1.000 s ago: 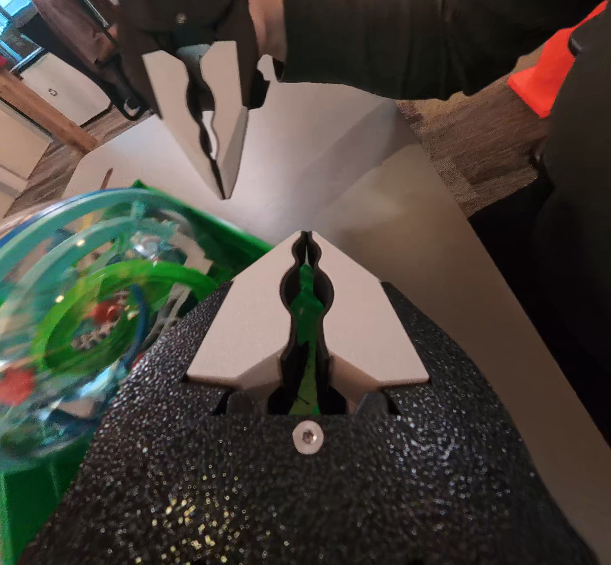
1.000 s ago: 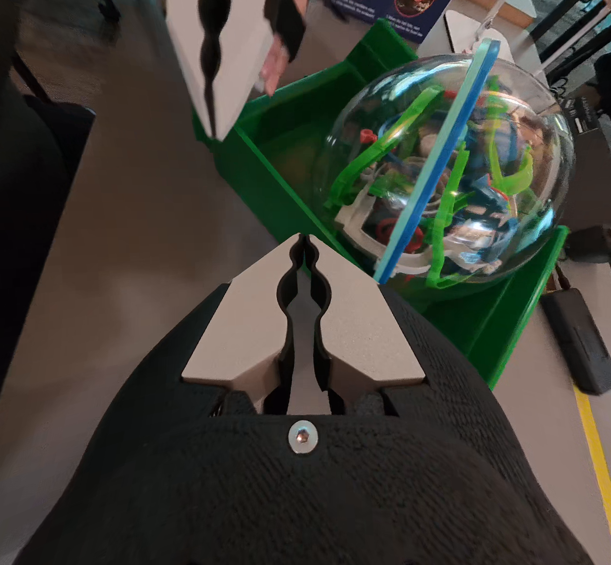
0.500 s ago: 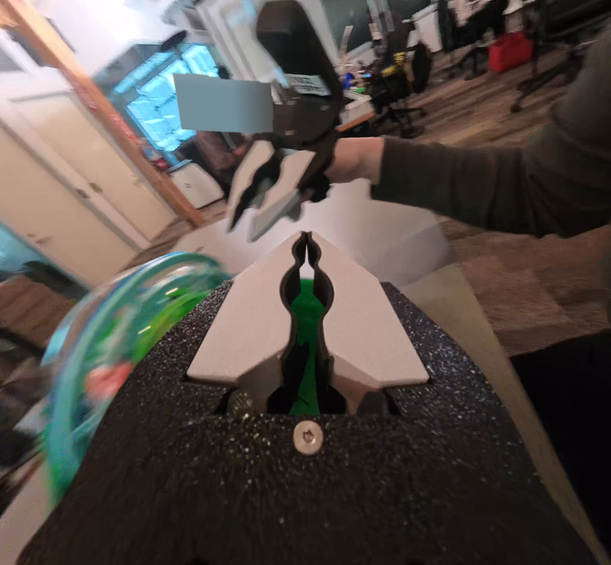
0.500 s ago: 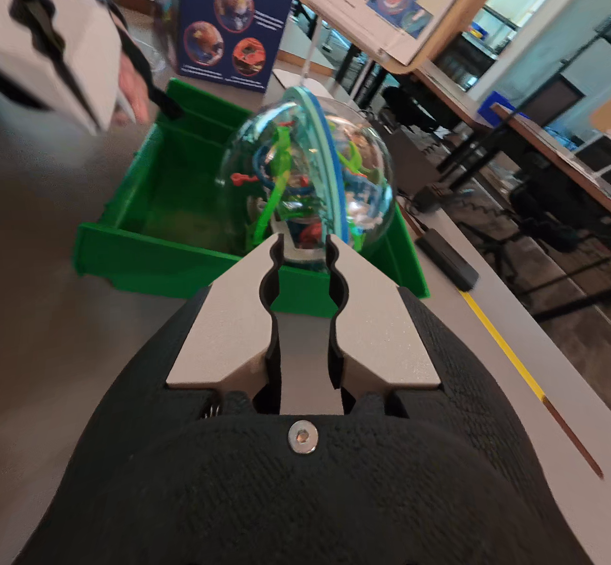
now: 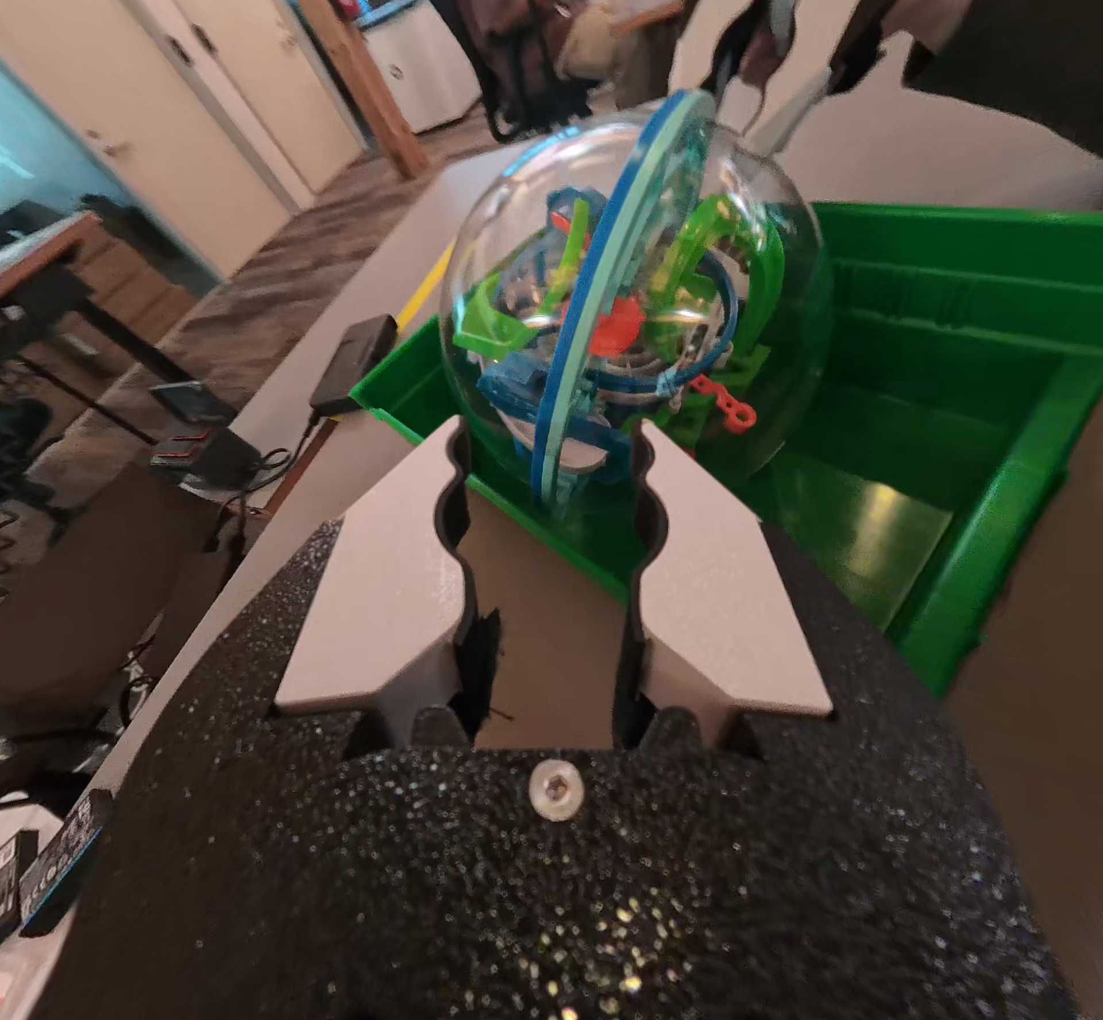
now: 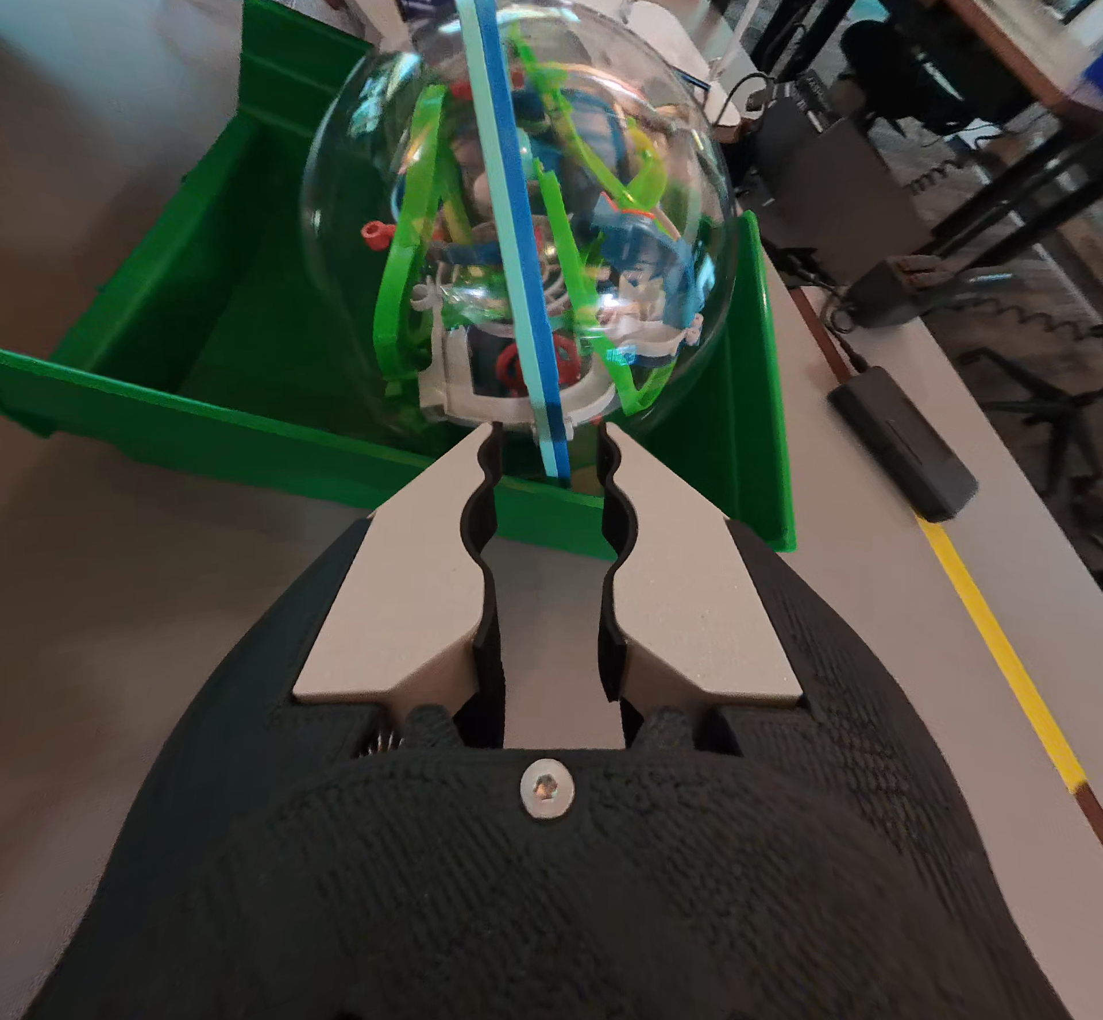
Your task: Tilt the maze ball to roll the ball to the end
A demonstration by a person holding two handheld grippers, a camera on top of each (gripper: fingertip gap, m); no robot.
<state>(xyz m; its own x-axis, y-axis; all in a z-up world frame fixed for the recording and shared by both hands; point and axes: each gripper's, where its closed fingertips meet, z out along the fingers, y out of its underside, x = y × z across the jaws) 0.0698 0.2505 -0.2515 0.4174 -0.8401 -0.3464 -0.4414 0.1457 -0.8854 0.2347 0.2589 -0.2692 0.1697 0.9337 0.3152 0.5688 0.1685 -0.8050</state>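
- Left wrist view shows the maze ball sitting in a green bin, probably so the sphere can't roll off the table
- Its blue rim stands nearly upright, offering an edge to pinch
- Left gripper is spread wide, holding nothing, lined up on that rim
- Right gripper is likewise parted and empty, opposite, straddling the rim without touching

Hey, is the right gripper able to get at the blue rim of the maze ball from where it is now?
Probably yes: the right gripper's tongs are open, lined up on the blue rim of the maze ball, with nothing between them. Only the green bin's near wall sits just below.
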